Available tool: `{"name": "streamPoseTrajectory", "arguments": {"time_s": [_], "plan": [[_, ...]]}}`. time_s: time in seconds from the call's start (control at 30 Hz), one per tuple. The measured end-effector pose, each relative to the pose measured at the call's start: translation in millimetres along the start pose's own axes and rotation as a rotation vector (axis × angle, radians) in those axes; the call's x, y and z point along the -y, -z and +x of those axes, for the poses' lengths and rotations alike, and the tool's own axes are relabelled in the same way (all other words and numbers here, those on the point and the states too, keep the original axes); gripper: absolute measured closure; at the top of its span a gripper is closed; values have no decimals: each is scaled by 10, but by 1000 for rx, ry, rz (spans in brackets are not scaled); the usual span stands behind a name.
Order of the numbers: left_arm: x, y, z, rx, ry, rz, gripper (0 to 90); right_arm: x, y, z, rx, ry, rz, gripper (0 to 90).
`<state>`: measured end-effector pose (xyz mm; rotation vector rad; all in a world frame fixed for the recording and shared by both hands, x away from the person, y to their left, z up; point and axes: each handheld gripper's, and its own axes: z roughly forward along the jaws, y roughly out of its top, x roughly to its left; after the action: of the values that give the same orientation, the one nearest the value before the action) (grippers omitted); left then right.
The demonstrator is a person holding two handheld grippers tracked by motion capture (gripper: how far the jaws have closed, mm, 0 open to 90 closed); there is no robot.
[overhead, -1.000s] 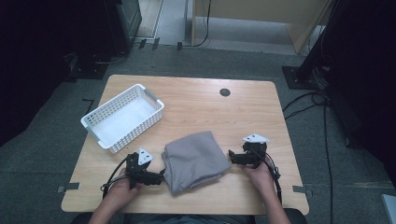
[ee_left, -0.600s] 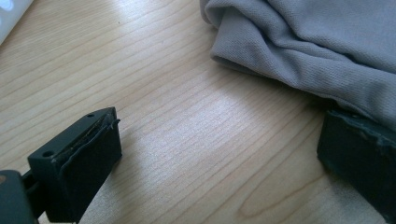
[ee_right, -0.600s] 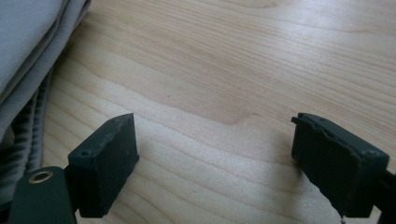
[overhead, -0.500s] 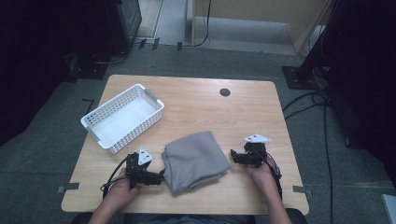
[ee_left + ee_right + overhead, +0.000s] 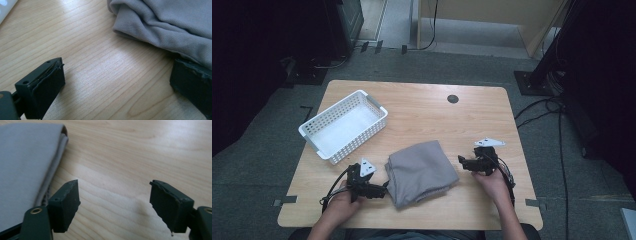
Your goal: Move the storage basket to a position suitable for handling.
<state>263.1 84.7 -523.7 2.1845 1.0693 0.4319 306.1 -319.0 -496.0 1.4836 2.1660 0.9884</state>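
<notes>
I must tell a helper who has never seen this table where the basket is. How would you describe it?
Start from the wooden table and look at its far left part. The white basket sits there at an angle, beyond the folded grey cloth. It alone is rigid and white, with latticed walls.

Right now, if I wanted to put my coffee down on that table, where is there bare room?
The far right stretch of the table is barest: from the white basket across past the small dark grommet to the right edge. The near strip is crowded: the folded grey cloth lies between the left gripper and the right gripper.
</notes>
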Motion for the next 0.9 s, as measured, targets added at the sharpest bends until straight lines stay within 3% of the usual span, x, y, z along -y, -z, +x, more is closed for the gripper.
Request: {"name": "streamPoseTrajectory", "arguments": {"time_s": [0.2,0.4,0.6,0.9], "plan": [[0,0,0,0,0,0,0,-175,18,95,-36,26,6,282],[0,0,0,0,0,0,0,-406,0,217,-117,40,10,300],[-1,2,0,0,0,2,0,-586,-52,269,-148,64,8,319],[-1,2,0,0,0,2,0,-801,-175,306,-151,85,16,349]]}}
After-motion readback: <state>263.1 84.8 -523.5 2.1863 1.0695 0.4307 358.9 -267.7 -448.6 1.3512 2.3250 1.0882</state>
